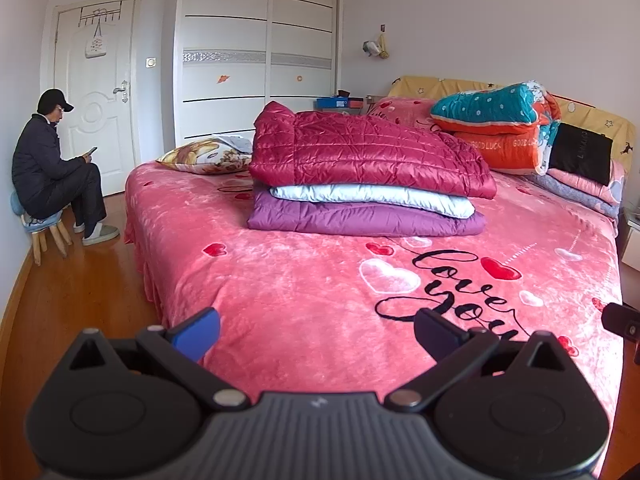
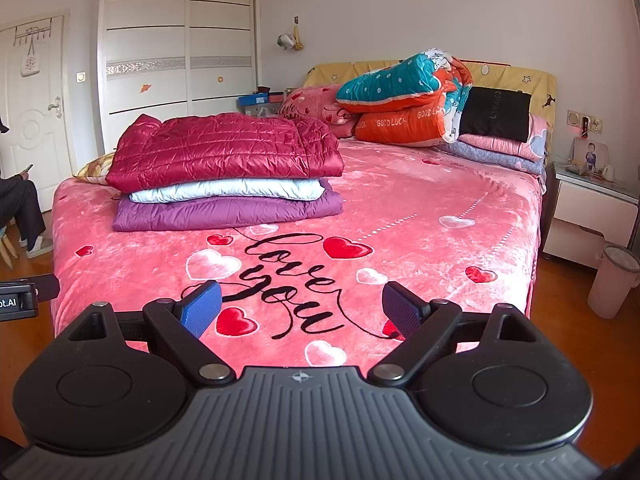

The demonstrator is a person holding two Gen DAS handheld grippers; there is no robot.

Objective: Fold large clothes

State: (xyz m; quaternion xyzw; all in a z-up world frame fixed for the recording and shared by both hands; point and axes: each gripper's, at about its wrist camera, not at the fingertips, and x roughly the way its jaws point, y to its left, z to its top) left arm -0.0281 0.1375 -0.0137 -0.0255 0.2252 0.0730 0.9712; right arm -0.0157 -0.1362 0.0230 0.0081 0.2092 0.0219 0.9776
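— Both claws sit right under the lenses: left gripper (image 1: 316, 334) and right gripper (image 2: 302, 306), each with its blue pads spread wide and nothing between them, hanging over the near end of the pink bedspread (image 2: 420, 216).

— And the clothes?

— Well ahead, toward the left side of the bed. Three folded pieces in a stack: a red quilted jacket (image 1: 360, 148) on top, a pale blue garment (image 1: 372, 198) under it, a purple one (image 1: 360, 220) at the bottom. None is spread out unfolded near the grippers, so I judge the folding is either finished or waiting on another garment.

— If another piece comes?

— Lay it flat on the open bedspread in front of the stack, clear of it. Pinch at matching corners, one claw each, and carry both across together so the edge lands straight. Puffy quilted cloth will likely spring back, so press the crease down before letting go.

— Anything to mind?

— A person (image 1: 52, 168) sits on a stool by the door, well apart from the bed.
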